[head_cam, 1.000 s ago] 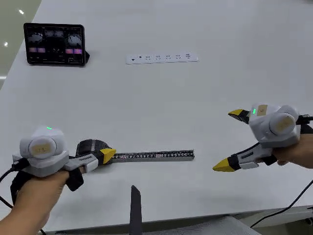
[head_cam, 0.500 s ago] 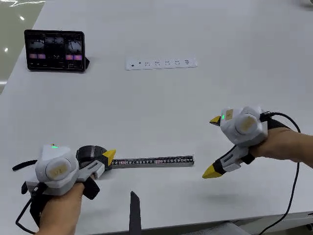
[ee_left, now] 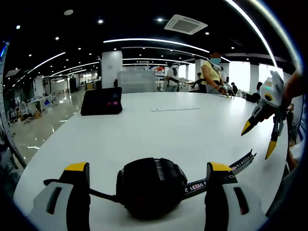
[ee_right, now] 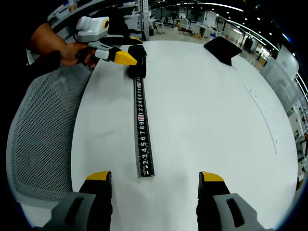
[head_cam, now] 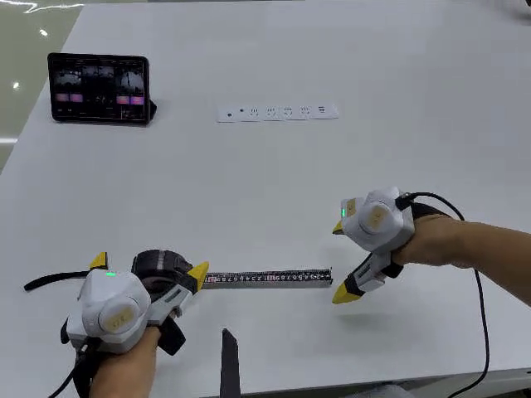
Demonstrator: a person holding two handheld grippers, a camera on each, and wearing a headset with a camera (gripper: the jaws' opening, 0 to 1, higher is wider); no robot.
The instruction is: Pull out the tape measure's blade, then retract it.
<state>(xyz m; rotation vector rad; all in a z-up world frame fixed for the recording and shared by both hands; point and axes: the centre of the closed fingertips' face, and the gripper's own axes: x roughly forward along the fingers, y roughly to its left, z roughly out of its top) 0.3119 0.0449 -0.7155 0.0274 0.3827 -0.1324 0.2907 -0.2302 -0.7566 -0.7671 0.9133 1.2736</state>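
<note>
Tabletop (head_cam: pixel 274 182): left gripper (ee_left: pixel 147 167), fingers wide, straddles tape measure (ee_left: pixel 151 185); right gripper (ee_right: pixel 154 175), fingers wide, at blade (ee_right: pixel 142 130) tip.

White table (head_cam: pixel 274 191) seen spanning scene, surface glossy
Black tablet (head_cam: pixel 99 88) propped upright at far left of table, screen lit
White power strip (head_cam: pixel 278 112) laid flat at far centre, well apart from tablet
Grey mesh chair back (ee_right: pixel 41 139) seen beside table's near edge
People (ee_left: pixel 211 72) seen standing beyond table's far end, under long ceiling light strips (ee_left: pixel 159 41) and square ceiling vent (ee_left: pixel 185 24)
</note>
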